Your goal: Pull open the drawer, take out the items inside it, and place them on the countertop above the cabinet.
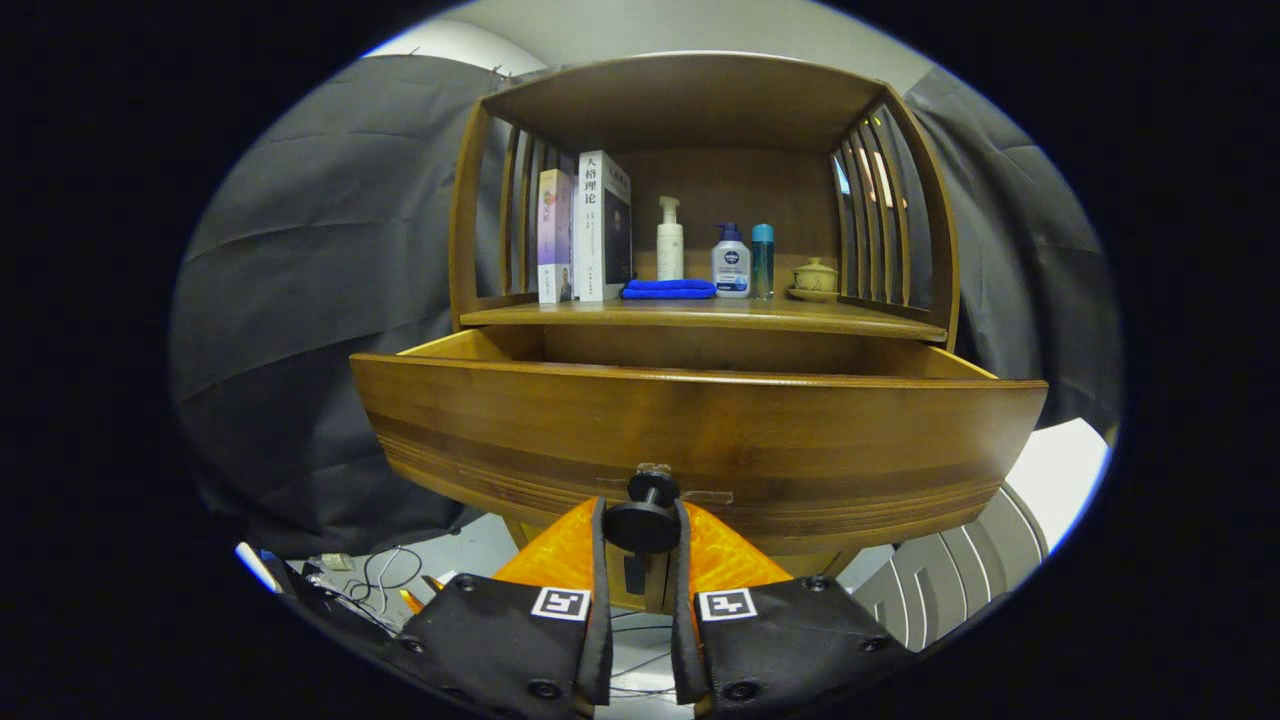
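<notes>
A wooden cabinet drawer (700, 430) stands pulled out toward me, its wide front panel facing the camera. Its inside is hidden behind that panel from this low angle. A dark round knob (645, 520) sticks out of the panel's lower middle. My gripper (641, 540) is shut on the knob, one finger pressing each side of it. Above the drawer lies the wooden countertop (830, 317) inside an open shelf with slatted sides.
On the countertop stand two books (585, 230), a folded blue cloth (668, 289), a white pump bottle (669, 240), a second pump bottle (731, 262), a teal bottle (762, 258) and a small lidded pot (814, 278). Cables (385, 575) lie on the floor.
</notes>
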Motion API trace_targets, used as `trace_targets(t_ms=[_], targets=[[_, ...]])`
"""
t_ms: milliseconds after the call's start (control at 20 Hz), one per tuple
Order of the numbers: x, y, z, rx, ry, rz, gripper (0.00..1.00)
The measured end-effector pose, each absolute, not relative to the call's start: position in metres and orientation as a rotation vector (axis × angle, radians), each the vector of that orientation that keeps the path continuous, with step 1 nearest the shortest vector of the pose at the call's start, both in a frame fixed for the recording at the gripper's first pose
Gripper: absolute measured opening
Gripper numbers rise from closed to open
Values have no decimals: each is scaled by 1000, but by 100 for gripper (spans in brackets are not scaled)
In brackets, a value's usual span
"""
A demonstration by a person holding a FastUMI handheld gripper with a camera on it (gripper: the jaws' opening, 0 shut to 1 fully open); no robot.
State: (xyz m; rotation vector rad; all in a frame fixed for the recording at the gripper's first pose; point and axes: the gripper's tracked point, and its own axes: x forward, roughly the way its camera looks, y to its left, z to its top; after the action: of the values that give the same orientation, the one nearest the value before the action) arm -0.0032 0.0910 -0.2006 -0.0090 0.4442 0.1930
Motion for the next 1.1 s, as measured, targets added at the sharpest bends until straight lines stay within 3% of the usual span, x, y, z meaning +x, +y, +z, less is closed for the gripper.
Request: trace_targets(t_ms=[800, 1100], targets=[[-68, 101, -198, -13, 427, 262, 26], [-59, 101, -153, -42, 253, 266, 52]])
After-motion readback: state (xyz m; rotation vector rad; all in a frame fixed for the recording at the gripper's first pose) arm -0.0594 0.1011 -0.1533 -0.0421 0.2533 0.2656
